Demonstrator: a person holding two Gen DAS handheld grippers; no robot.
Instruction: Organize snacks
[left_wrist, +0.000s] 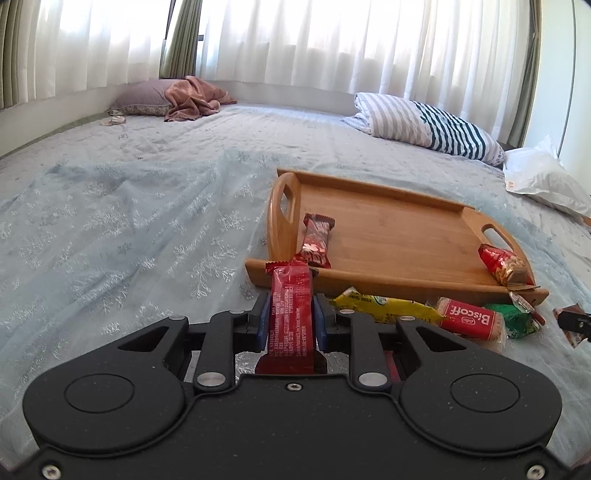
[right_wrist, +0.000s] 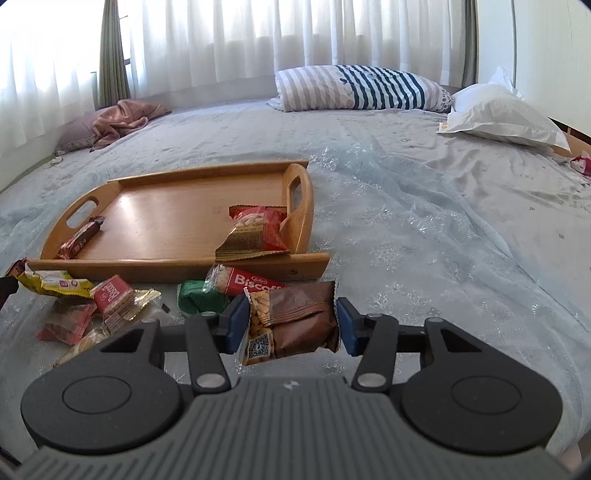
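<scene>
The left gripper (left_wrist: 291, 317) is clamped on a red bar (left_wrist: 291, 314), which stands lengthwise between the blue pads (left_wrist: 263, 323) with its far end over the near rim of the tray (left_wrist: 388, 229). The right gripper (right_wrist: 291, 323) holds a brown peanut pack (right_wrist: 295, 317) crosswise between its pads (right_wrist: 238, 325); both pads press on the wrapper edges. The wooden tray lies on the bed (left_wrist: 129, 221), handles at both short ends. Inside it, a dark red bar (left_wrist: 316, 240) lies near the left handle and a red nut pack (left_wrist: 504, 264) leans in the right near corner; in the right wrist view the same nut pack (right_wrist: 255, 230) rests against the right handle. Loose snacks lie on the cover just in front of the tray: a yellow pack (left_wrist: 384, 304), a Biscoff pack (left_wrist: 471, 321) and a green pack (left_wrist: 515, 317), touching one another. In the right wrist view, more small wrappers (right_wrist: 110, 299) are scattered left of these. A striped pillow (right_wrist: 362, 88) and a white bag (right_wrist: 502, 110) lie at the far side of the bed.
</scene>
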